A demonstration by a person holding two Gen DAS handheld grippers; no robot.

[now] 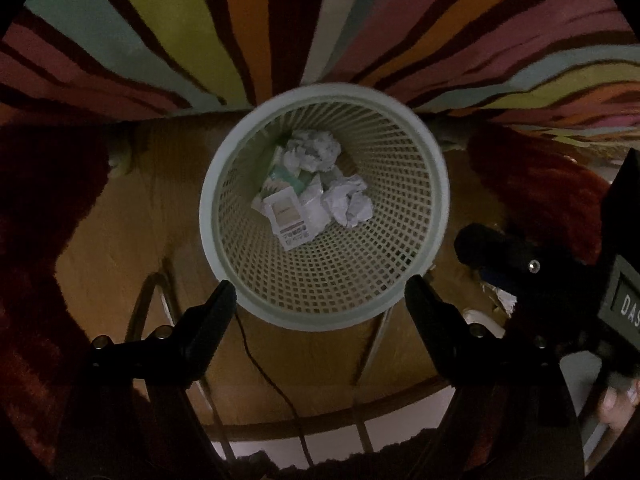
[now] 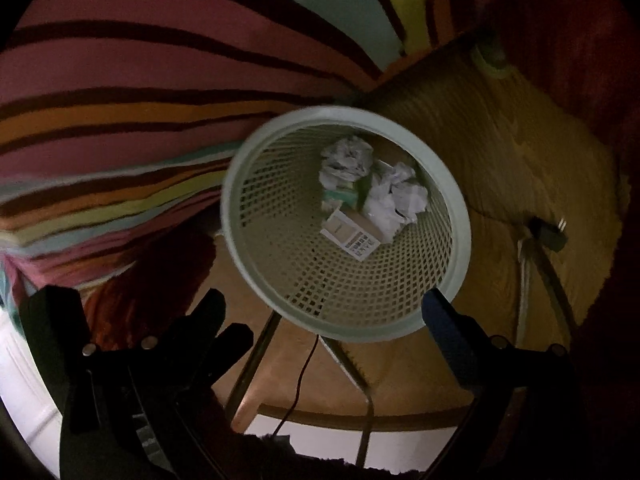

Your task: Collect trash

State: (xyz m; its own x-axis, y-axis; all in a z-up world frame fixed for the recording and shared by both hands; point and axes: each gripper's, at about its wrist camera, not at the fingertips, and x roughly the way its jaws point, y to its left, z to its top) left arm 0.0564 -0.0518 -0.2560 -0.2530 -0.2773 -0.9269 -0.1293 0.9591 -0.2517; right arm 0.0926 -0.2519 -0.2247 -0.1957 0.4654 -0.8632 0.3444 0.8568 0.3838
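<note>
A pale green mesh wastebasket point(image 1: 420, 152) stands on a wooden surface; it also shows in the right wrist view point(image 2: 248, 176). Inside lie crumpled white paper balls point(image 1: 316, 150) point(image 2: 394, 196), a small white printed box point(image 1: 290, 216) point(image 2: 350, 234) and a green-white packet point(image 1: 284, 178) point(image 2: 344, 196). My left gripper point(image 1: 320, 296) is open and empty, above the basket's near rim. My right gripper point(image 2: 324, 312) is open and empty, also above the near rim. The right gripper shows at the right edge of the left wrist view point(image 1: 520, 264).
A striped multicoloured rug point(image 1: 240, 20) lies beyond the basket. Dark red furry fabric point(image 1: 40, 240) flanks both sides. A thin cable point(image 1: 272, 384) and metal frame legs point(image 2: 256, 364) run below the basket. A plug point(image 2: 552, 232) lies at right.
</note>
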